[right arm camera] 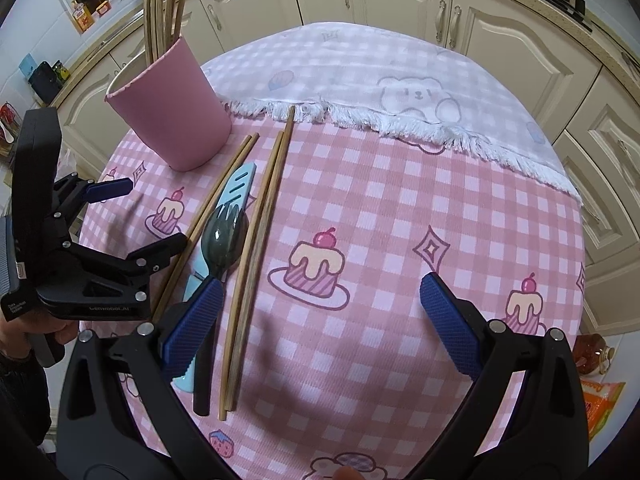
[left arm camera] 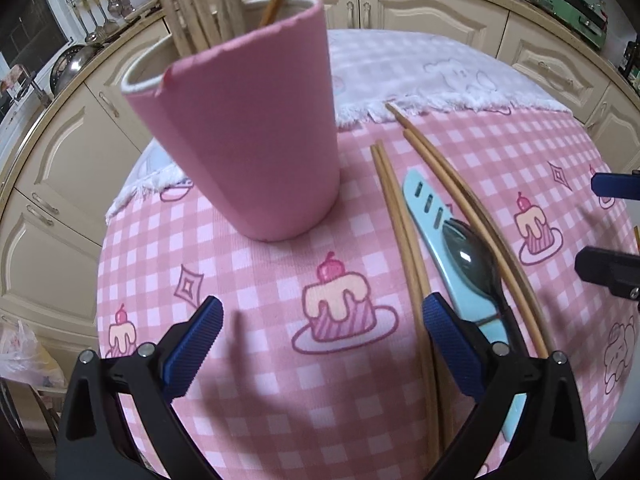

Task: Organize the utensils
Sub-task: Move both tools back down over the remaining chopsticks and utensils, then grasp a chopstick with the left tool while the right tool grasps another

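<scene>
Both our tongs, left [left arm camera: 322, 344] and right [right arm camera: 320, 320], gape empty. Chopsticks [right arm camera: 256, 232] look light, stiff, probably slippery, so we'd pinch them mid-length, then the cup [right arm camera: 176, 120].

Bare checked tablecloth [right arm camera: 360, 208] lies open right of the utensils. The pink cup [right arm camera: 172, 120] blocks the far left; chopsticks [right arm camera: 256, 240] hem in the spork [right arm camera: 222, 240] and blue knife [right arm camera: 236, 184].
</scene>
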### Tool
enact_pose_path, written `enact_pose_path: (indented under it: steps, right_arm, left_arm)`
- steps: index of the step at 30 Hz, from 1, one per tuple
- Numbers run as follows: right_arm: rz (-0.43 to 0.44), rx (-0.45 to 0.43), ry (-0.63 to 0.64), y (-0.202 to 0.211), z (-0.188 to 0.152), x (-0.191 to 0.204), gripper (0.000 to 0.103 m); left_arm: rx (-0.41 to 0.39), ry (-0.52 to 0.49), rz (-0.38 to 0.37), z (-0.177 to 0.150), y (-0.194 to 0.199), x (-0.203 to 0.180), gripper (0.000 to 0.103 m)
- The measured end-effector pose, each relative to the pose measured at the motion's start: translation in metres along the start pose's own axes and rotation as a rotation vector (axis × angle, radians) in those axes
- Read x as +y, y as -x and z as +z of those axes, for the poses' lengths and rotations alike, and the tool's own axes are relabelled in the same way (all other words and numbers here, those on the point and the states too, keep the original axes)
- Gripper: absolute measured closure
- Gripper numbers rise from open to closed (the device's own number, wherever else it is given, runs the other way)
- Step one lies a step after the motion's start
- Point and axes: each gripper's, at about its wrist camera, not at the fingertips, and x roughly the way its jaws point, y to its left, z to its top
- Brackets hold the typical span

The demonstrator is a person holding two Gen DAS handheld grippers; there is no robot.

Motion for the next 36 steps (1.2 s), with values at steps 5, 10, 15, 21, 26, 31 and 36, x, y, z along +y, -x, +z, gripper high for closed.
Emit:
enact_pose_path:
  steps: [5, 10, 15, 21, 26, 31, 36]
  right_arm:
    - [-0.013, 0.030, 0.024, -0.009, 0.007, 0.006, 0.006]
    - [-0.034, 0.055, 0.036, -0.022, 0.017, 0.014, 0.006]
    - [-0.069, 0.075, 0.042, -0.032, 0.023, 0.014, 0.006]
    - [-0.087, 0.100, 0.046, -0.045, 0.024, 0.014, 0.008]
    - [-0.076, 0.105, 0.058, -0.051, 0.030, 0.018, 0.015]
    - [-0.065, 0.133, 0.046, -0.050, 0.042, 0.016, 0.047]
    - [-0.107, 0.165, 0.103, -0.059, 0.049, 0.029, 0.050]
  left_arm:
    - [0.017, 0.017, -0.011, 0.008, -0.006, 0.001, 0.005]
    - [0.006, 0.000, -0.020, 0.004, -0.006, 0.002, 0.008]
    - [-0.005, -0.028, 0.013, 0.004, -0.006, -0.002, 0.024]
    - [0.004, -0.001, -0.041, 0.003, -0.009, 0.003, 0.027]
    - [0.003, -0.001, -0.053, 0.002, -0.009, 0.005, 0.027]
    - [0.009, -0.005, -0.061, -0.001, -0.004, 0.009, 0.027]
    - [0.017, -0.018, -0.052, 0.001, -0.003, 0.007, 0.027]
